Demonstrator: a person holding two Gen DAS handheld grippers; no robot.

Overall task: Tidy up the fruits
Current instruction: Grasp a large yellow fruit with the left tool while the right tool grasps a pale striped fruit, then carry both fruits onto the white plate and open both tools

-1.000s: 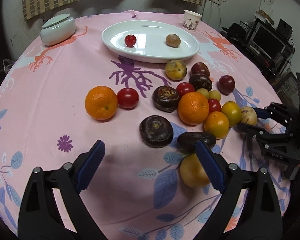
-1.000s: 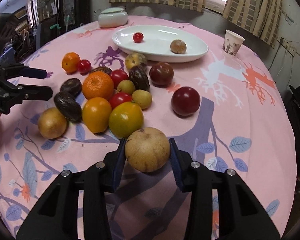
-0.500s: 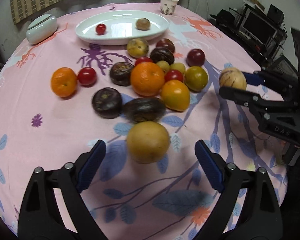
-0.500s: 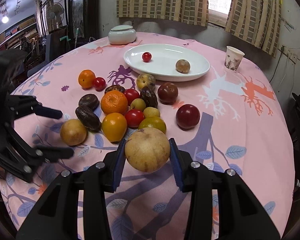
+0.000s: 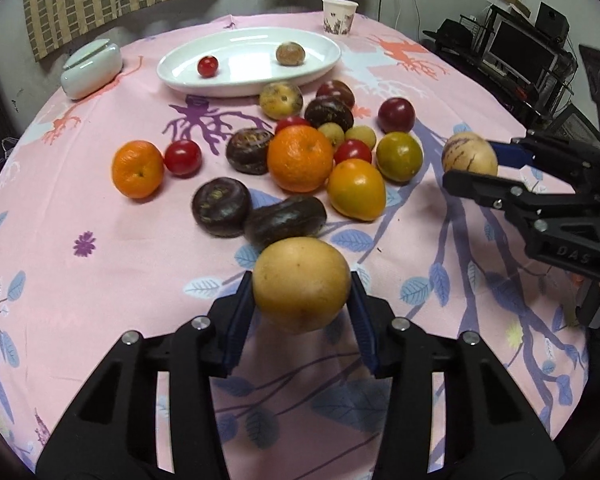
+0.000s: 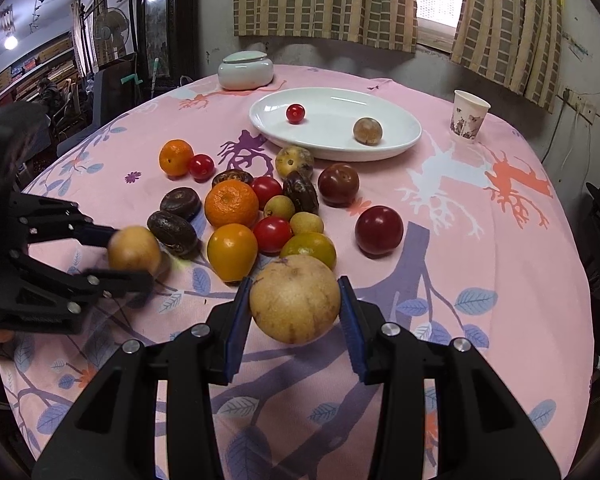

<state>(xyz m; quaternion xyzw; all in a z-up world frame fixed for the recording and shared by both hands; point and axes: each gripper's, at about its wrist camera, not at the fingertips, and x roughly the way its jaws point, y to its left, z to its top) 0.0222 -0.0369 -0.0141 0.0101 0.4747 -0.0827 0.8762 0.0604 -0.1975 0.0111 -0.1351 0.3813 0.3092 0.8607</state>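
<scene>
My left gripper (image 5: 301,300) is closing its jaws, and the blue pads press both sides of a round yellow-brown fruit (image 5: 302,282) near the table's front edge. Seen from the right wrist, this gripper (image 6: 132,256) and its fruit (image 6: 134,248) are at the left. My right gripper (image 6: 294,304) is shut on a pale striped melon-like fruit (image 6: 295,298), held just above the cloth; it also shows at the right in the left wrist view (image 5: 470,154). A white oval plate (image 5: 252,84) at the back holds a cherry tomato (image 5: 207,66) and a brown round fruit (image 5: 289,53).
Between the grippers and the plate lies a cluster of several fruits: oranges (image 5: 300,159), tomatoes, dark purple fruits (image 5: 221,207) and plums. A paper cup (image 5: 339,15) and a lidded ceramic jar (image 5: 92,69) stand at the back. The round table's edge curves close on both sides.
My left gripper moved right from the dark fruits to the yellow-brown fruit and closed its wide-open jaws on it. The right gripper kept its hold on the striped fruit.
</scene>
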